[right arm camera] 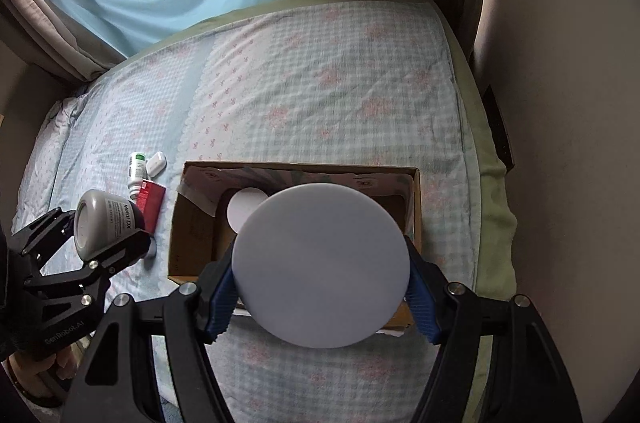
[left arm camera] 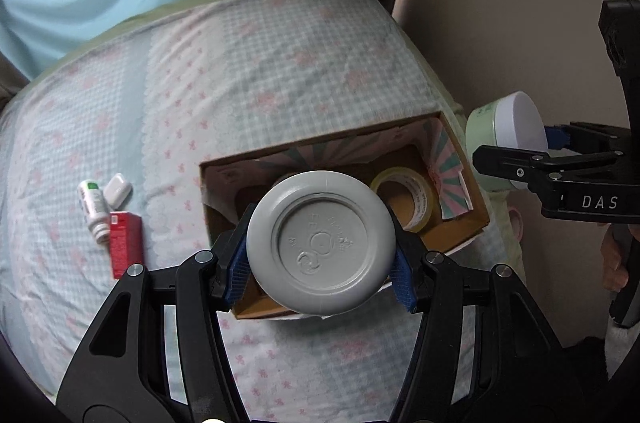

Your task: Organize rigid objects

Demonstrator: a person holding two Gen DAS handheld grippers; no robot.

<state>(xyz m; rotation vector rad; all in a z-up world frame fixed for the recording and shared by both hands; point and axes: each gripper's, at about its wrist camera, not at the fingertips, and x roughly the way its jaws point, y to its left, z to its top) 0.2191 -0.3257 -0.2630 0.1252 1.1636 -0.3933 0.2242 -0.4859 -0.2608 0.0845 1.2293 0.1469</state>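
While both hands carry loads above the bed, the nearest item in each wrist view is the held object. L gripper: jaws closed across the grey bottle, blue pads on opposite sides, its embossed base facing the lens; the right wrist view shows the same bottle from the side, w/ printed label. R gripper: jaws closed on the round white-lidded jar, lid toward the camera; seen from the left wrist view it is a pale green jar held off the box's right end, apart from it.

Next out: open cardboard box, lined w/ patterned paper, resting on the checked quilt. Inside: a roll of clear tape toward the right end, plus a white round item toward the left; exact identity cannot be told.

Beyond, left of the box: small white bottle, white case and red carton, lying close together on the quilt, not yet packed. Farthest: curtains and a pale blue drape.

Step in hand (judged): transport/placement, both items near the box. Next move calls for lowering each into free floor space, avoiding the tape, then opening the jaws. Approx. halfway done.
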